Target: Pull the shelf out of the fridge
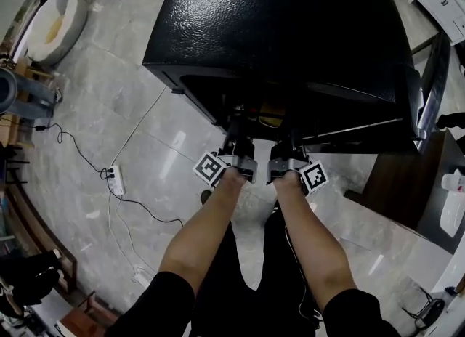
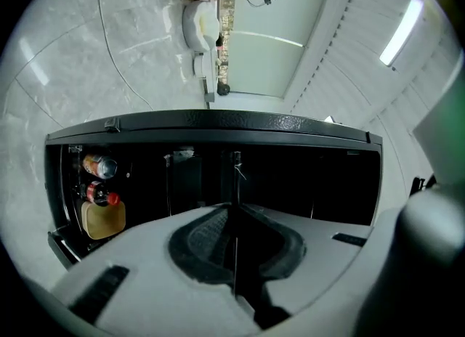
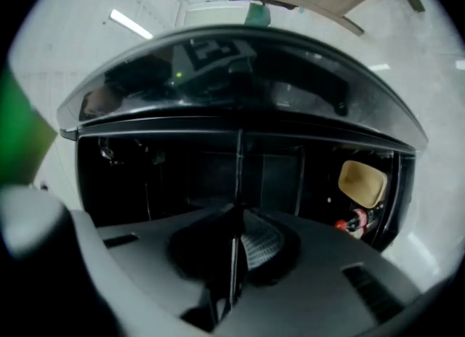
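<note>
In the head view, the black fridge (image 1: 290, 30) fills the upper middle of the frame. It stands on a pale tiled floor (image 1: 145, 132), with its door (image 1: 430, 85) swung open at the right edge. Your two forearms run up from the bottom. Your left hand-held gripper (image 1: 236, 136) and right hand-held gripper (image 1: 287, 143) sit side by side at the centre, both reaching into the dark opening. The shelf itself cannot be made out in that darkness from here. A white power strip (image 1: 116, 181) lies on the floor at the left. In the left gripper view, your left hand-held gripper (image 2: 235, 208) is almost fully closed. The shelf (image 2: 235, 183) shows as a thin edge running up the middle of the frame, pinched between the ribbed pads (image 2: 207, 234) and reaching back into the fridge. At the left edge, a can (image 2: 102, 166), a red-capped bottle (image 2: 102, 195) and a yellow container (image 2: 103, 219) sit in the door rack. In the right gripper view, your right hand-held gripper (image 3: 238, 212) is likewise narrowed onto the shelf (image 3: 238, 168). It holds that same thin edge between its pads (image 3: 261, 245) at the centre of the frame. The yellow container (image 3: 361, 181) and the red-capped bottle (image 3: 352, 221) show at the right.
</note>
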